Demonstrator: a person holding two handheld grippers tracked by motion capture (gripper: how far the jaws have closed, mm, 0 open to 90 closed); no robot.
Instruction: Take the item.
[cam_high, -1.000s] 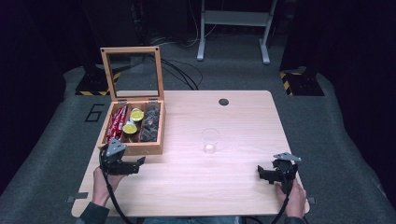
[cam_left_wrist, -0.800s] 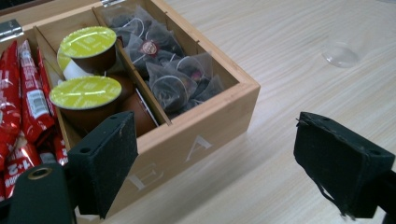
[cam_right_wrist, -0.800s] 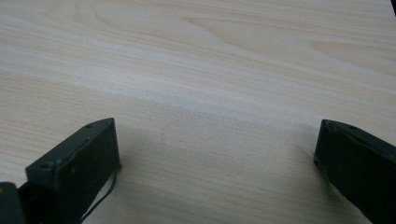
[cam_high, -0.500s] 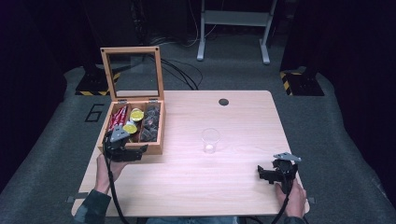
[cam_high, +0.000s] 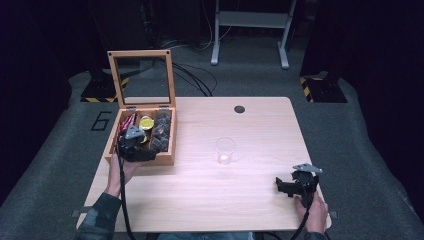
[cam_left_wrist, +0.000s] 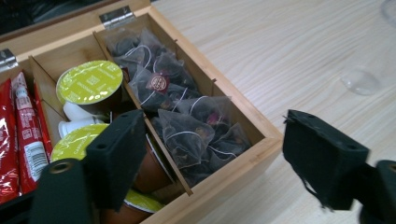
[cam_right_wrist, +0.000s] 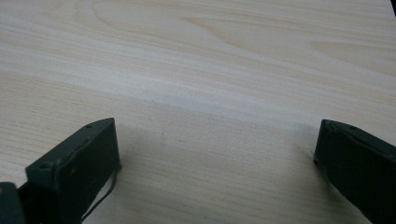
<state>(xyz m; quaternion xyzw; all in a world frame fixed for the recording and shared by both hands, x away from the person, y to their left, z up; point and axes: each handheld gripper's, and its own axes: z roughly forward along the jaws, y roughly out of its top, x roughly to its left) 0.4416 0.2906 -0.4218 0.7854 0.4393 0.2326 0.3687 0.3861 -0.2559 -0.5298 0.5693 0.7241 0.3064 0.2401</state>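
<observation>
Left gripper (cam_high: 134, 146) has travelled from the table's near-left area up over the near end of the wooden box (cam_high: 165, 159); its jaws have just been closing a little, yet stand wide with nothing between them. Box: far-left on the table (cam_high: 210, 200), lid raised. Contents, left to right: red sachets (cam_left_wrist: 18, 135), green-lidded capsules (cam_left_wrist: 88, 82), mesh tea bags (cam_left_wrist: 187, 126). Clear glass (cam_high: 225, 150): table centre. Right gripper (cam_high: 292, 186): unmoved near-right, jaws wide apart, empty.
</observation>
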